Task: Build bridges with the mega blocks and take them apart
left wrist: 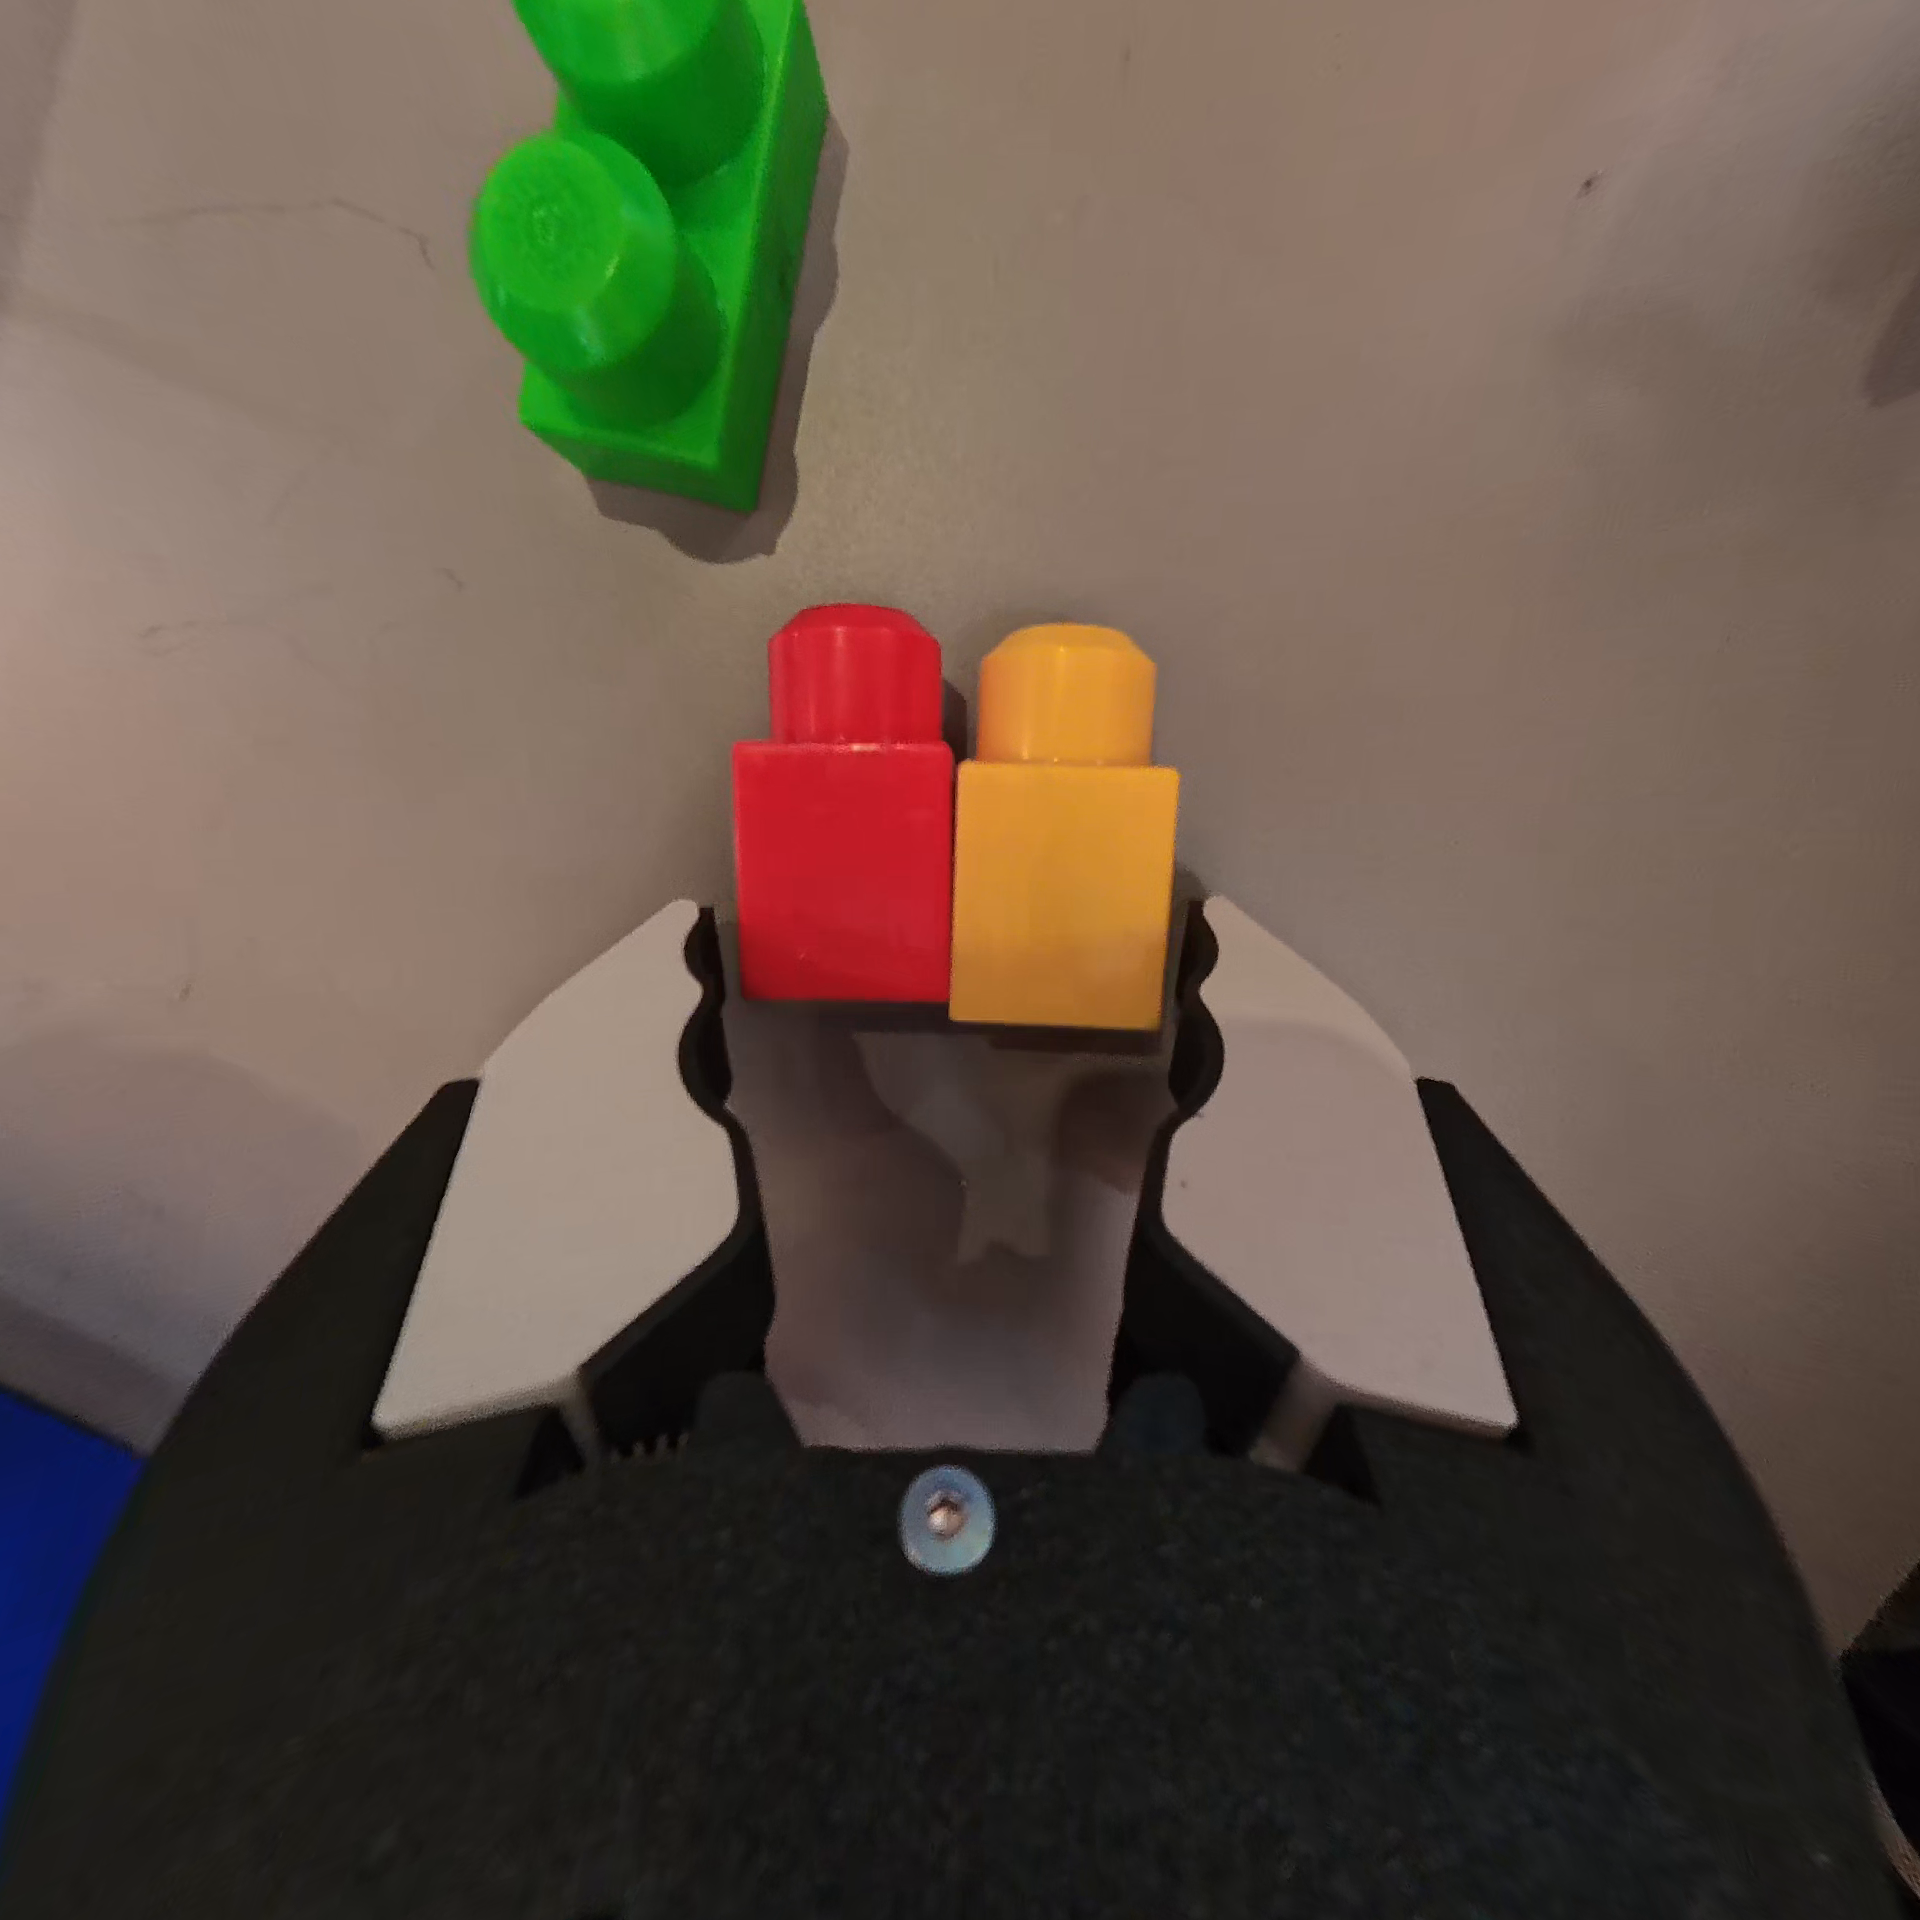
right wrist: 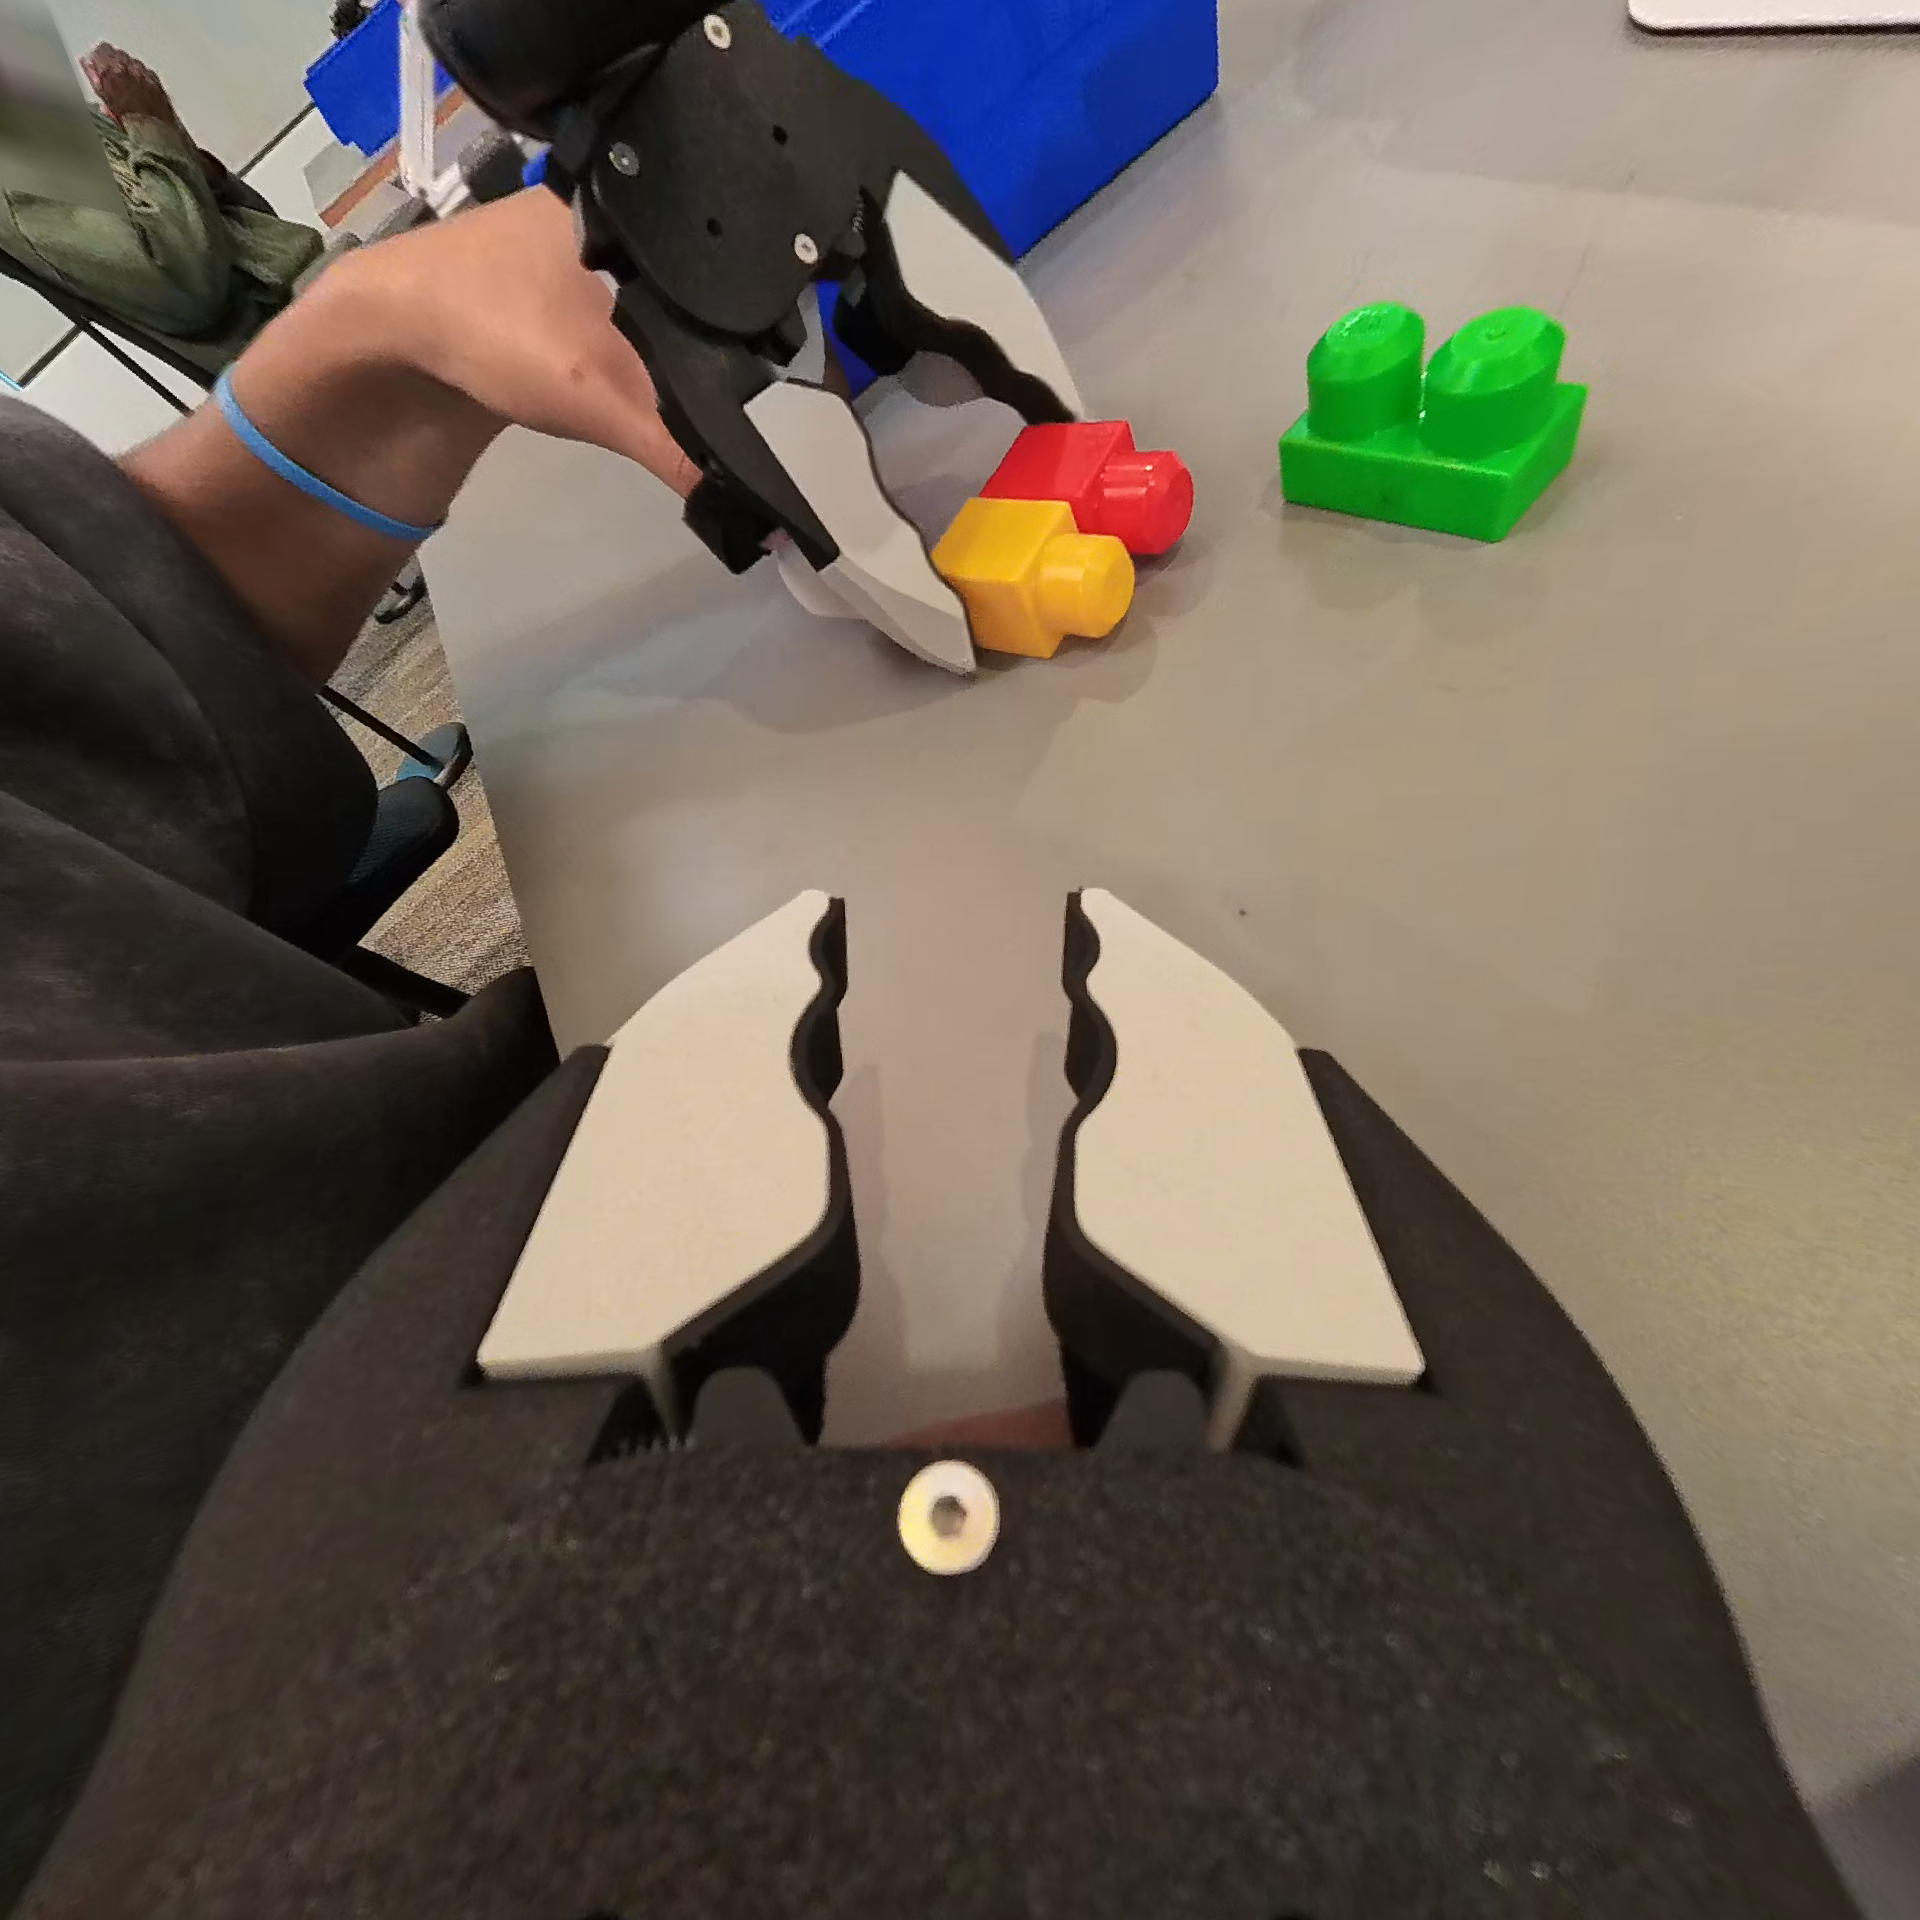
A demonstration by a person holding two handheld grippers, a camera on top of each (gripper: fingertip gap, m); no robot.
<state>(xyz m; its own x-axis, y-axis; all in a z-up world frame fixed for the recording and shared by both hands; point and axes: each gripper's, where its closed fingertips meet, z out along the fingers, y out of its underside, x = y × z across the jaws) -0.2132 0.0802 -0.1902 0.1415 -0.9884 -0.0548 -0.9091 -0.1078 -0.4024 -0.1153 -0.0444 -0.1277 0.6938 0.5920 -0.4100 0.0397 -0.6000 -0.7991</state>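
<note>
Lying on their sides on the grey table (right wrist: 1351, 831), the red block (left wrist: 844, 873) and the yellow block (left wrist: 1062, 896) sit pressed flank to flank, their single studs pointing the same way. In the left wrist view the red one is on the left and the yellow one on the right, studs aimed away from the camera. The left gripper (left wrist: 951, 935) has its jaws spread wide, just wider than the pair, with the fingertips flanking the blocks' near ends: one tip beside the red block's outer face, the other beside the yellow block's outer face. A thin gap shows on each side, so it has hold of nothing. The right wrist view shows this same gripper tilted steeply down from the upper left, its tips at the table, with a bare forearm (right wrist: 416, 353) wearing a blue band (right wrist: 312, 468) behind it.

The green block (right wrist: 1434, 436), a flat two-stud piece, stands studs-up on the table, apart from the pair; in the right wrist view it is to their right, in the left wrist view farther off and to the left.

The right gripper (right wrist: 954, 914) is well nearer than the blocks, over bare table, jaws partly open and empty. A blue bin (right wrist: 1039, 94) stands at the far side of the table, behind the left gripper.
</note>
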